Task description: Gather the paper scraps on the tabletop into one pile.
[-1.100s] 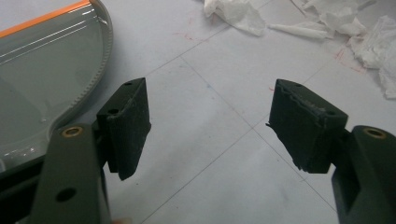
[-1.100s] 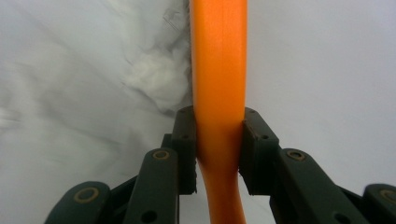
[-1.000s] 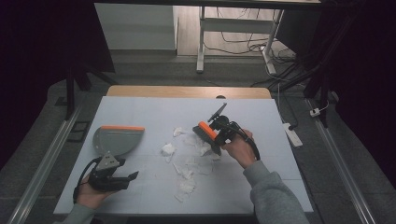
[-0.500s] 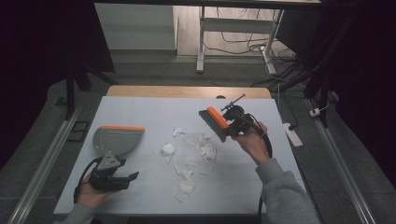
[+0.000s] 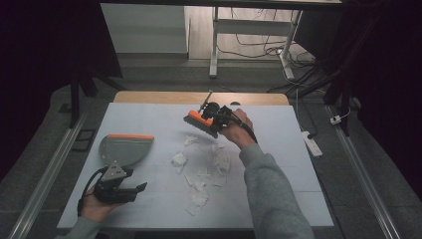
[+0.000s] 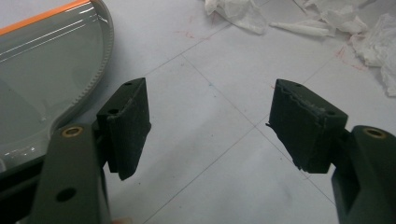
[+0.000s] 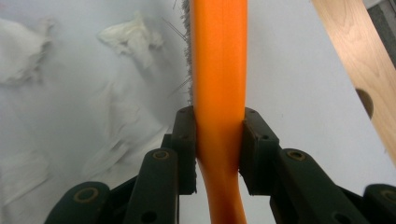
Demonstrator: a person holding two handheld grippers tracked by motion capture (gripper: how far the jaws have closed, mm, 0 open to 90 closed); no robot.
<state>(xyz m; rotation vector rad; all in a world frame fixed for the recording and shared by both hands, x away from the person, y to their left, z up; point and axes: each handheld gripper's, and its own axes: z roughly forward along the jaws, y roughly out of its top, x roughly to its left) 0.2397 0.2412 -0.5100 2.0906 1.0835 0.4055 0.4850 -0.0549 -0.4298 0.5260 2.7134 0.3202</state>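
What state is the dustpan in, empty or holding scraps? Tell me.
Empty. The dustpan lies flat on the table with a bare grey tray, and the paper scraps are spread on the table to its right.

Orange brush [image 5: 200, 122], white paper scraps [image 5: 199, 175]

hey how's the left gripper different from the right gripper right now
The left gripper has its jaws open with nothing between them; the right gripper is shut on the orange brush. The left gripper sits low at the table's near edge beside the grey dustpan; the right gripper is at the far side, beyond the paper scraps. Both have black jaws and are hand-held.
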